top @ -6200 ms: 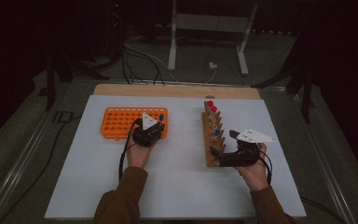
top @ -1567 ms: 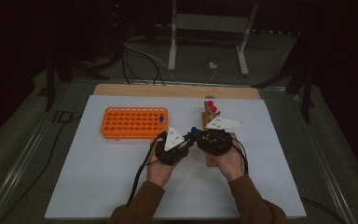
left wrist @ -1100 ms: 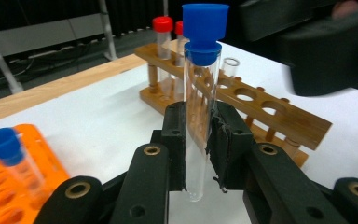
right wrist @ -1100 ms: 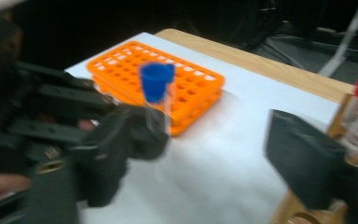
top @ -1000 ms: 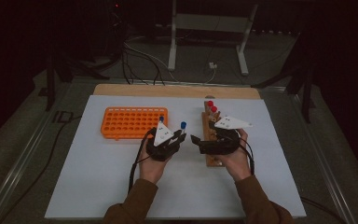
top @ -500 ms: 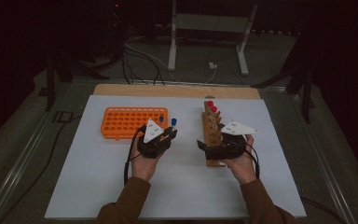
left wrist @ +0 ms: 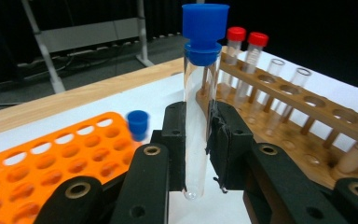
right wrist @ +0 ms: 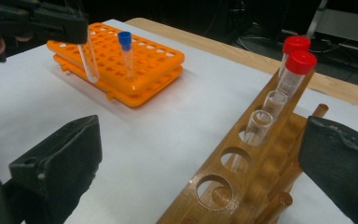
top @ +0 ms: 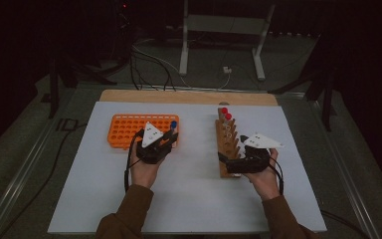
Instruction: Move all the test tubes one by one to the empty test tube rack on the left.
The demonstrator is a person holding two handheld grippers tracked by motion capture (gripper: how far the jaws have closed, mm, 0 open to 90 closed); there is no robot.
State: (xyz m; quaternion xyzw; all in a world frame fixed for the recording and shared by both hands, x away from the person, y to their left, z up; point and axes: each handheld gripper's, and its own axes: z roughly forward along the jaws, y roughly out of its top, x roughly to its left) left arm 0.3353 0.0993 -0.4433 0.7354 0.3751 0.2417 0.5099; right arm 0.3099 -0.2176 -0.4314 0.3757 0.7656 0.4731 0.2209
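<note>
My left gripper (left wrist: pixel 198 121) is shut on a clear tube with a blue cap (left wrist: pixel 200 93), held upright. From above, this gripper (top: pixel 165 140) hovers at the right end of the orange rack (top: pixel 129 130), the blue cap (top: pixel 173 124) over the rack's edge. Another blue-capped tube (right wrist: pixel 127 51) stands in that rack. My right gripper (right wrist: pixel 200 126) is open; its jaws have just been opening, and no pad touches anything. It sits (top: pixel 225 162) at the near end of the wooden rack (top: pixel 226 142), which holds two red-capped tubes (right wrist: pixel 298 58) and uncapped tubes (right wrist: pixel 261 123).
A white sheet (top: pixel 194 199) covers the table, with a wooden strip (top: pixel 189 96) along its far edge. Cables and a metal stand (top: pixel 224 45) lie on the floor beyond. The near holes of the wooden rack (right wrist: pixel 214 191) hold nothing.
The two grippers, close together mid-table earlier, have parted. The left one carried the blue-capped tube left to the orange rack. The right hand drew back to the wooden rack's near end.
</note>
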